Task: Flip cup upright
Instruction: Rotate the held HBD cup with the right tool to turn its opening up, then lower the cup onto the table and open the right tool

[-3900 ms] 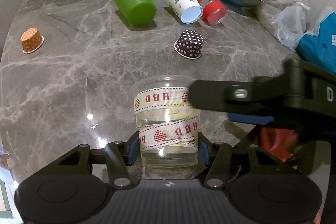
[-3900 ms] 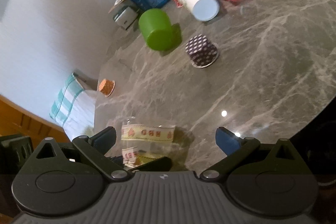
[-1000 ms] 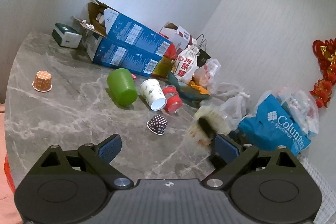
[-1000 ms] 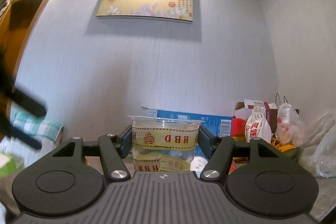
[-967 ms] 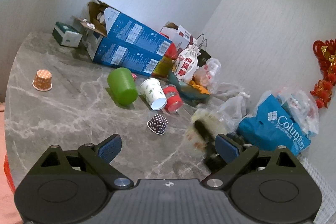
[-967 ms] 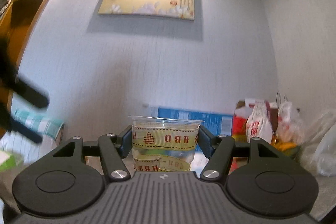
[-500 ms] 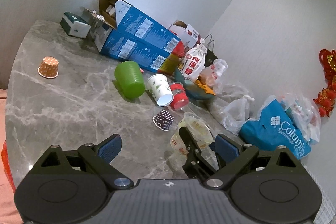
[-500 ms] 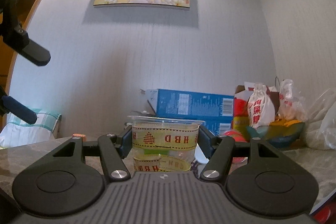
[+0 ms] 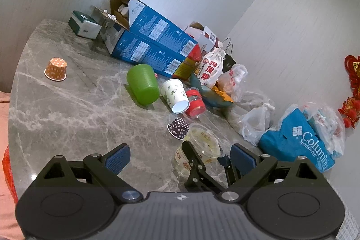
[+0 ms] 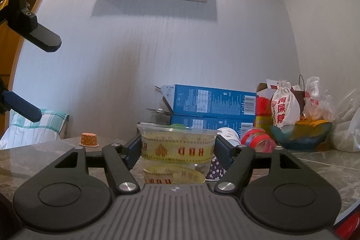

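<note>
The clear plastic cup [image 10: 177,150] with a yellow "HBD" ribbon stands mouth up between my right gripper's fingers, low over or on the marble table; I cannot tell if it touches. My right gripper [image 10: 177,151] is shut on it. In the left wrist view the same cup [image 9: 199,150] sits near the table's right edge, with the right gripper's finger [image 9: 193,163] across it. My left gripper [image 9: 180,155] is open and empty, held above the table, back from the cup.
On the marble table [image 9: 67,109]: a green cup [image 9: 142,82] on its side, a white paper cup [image 9: 174,95], a red-banded jar [image 9: 194,102], a dark dotted cup [image 9: 178,127] upside down, an orange dotted cup [image 9: 56,69]. Blue boxes [image 9: 146,42] and bags [image 9: 297,141] line the back and right.
The right gripper has lowered the upright cup towards the table; the table and boxes now fill more of its view. The left gripper has stayed open and drawn slightly closer.
</note>
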`<state>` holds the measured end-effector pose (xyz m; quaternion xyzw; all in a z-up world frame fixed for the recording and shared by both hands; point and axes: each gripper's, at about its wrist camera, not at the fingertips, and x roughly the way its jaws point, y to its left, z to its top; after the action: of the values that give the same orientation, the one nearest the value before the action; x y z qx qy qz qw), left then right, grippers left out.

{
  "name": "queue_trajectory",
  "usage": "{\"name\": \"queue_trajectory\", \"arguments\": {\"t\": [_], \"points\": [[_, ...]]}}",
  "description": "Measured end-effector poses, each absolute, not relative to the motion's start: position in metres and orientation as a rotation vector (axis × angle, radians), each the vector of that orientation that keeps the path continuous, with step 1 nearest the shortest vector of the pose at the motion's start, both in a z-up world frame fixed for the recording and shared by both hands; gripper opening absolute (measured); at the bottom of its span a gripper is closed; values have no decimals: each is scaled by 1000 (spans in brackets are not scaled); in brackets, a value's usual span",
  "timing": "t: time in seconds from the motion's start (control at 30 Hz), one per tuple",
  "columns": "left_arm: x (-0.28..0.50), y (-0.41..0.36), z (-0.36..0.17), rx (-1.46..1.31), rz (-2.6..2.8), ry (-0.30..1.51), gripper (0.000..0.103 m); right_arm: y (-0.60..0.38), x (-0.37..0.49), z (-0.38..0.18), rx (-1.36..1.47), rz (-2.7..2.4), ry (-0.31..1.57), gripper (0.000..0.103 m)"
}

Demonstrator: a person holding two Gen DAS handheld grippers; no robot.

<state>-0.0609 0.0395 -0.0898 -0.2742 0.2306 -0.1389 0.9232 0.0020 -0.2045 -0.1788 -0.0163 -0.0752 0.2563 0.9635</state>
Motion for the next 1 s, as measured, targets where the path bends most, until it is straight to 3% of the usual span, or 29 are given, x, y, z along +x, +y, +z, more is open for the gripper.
{"name": "queue_trajectory", "arguments": {"t": [0.1,0.23,0.43,0.67,0.8,1.0], "points": [[-61,39,-91,-561,-283,475,97,-204,2,-179,-32,528,-141,74],[-62,38,-91,-555,-278,481,97,-205,2,-177,-38,535,-119,91],[-63,34,-93,-532,-268,494,97,-210,-1,-173,-29,533,-79,102],[-64,1,-71,-238,-55,488,101,-253,-26,-122,-22,479,41,102],[-55,-20,-44,-143,-14,512,101,-270,-30,-72,-71,464,197,102],[-51,-41,-11,-121,-27,569,101,-298,-24,-22,95,439,438,102]]}}
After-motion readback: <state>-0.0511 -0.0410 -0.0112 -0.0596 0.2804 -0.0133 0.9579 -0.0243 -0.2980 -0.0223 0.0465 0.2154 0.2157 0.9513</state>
